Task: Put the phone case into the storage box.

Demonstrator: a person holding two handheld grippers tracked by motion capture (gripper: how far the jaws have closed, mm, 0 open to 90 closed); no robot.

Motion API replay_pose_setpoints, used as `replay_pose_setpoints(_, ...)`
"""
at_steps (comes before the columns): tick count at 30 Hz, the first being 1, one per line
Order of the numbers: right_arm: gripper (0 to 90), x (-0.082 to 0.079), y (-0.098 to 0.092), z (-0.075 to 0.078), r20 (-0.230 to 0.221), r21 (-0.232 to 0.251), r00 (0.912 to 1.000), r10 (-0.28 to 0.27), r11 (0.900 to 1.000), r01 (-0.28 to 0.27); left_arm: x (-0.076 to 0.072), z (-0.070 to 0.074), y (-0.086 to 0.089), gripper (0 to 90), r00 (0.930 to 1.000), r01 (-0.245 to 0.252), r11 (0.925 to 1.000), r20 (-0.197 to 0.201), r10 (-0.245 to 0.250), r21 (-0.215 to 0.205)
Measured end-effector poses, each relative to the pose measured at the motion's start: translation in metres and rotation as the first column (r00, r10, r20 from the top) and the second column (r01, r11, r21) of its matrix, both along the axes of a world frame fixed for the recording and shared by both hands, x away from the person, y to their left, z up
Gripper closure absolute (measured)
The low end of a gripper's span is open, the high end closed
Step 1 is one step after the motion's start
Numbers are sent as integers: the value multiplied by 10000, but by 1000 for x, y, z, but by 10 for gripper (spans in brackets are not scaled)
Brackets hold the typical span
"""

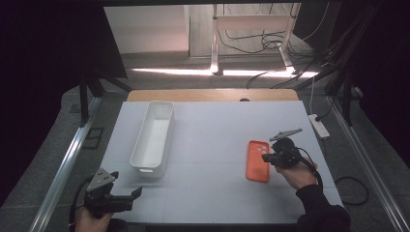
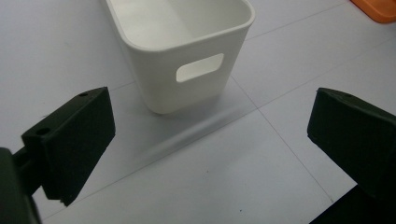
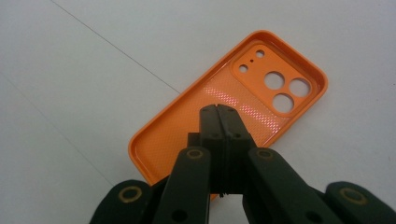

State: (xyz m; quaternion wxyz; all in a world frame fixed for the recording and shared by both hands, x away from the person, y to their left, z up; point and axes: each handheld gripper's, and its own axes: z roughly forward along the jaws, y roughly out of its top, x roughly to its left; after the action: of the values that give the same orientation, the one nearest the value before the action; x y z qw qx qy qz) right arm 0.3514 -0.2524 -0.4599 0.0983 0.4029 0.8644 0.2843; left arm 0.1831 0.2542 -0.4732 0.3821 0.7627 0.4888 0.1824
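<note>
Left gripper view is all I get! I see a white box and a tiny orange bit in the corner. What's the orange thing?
Observer: It's an orange phone case, lying flat with its hollow side up.
Operator: Is somebody grabbing it?
Observer: The right tongs are over its middle, shut tight with nothing between them. I can't tell if they touch it.
Operator: Is my white box big?
Observer: From the high view the white box is long and narrow, stretching away from you. The case lies well off to its right.
</note>
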Motion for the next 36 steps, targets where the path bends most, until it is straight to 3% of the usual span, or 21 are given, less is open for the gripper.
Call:
replay_pose_setpoints(13,894,-1,-3,-16,-189,-255,9998,2,9997,-7,0,0,0,21,10000,6,10000,25,-6,38)
replay_pose_setpoints(25,894,-7,1,-31,-413,-819,9991,51,9966,-85,0,0,0,22,10000,62,10000,21,-62,-21)
replay_pose_setpoints(36,894,-11,0,-36,-681,-989,9977,47,9950,-114,1,0,0,23,10000,69,10000,33,-69,-39)
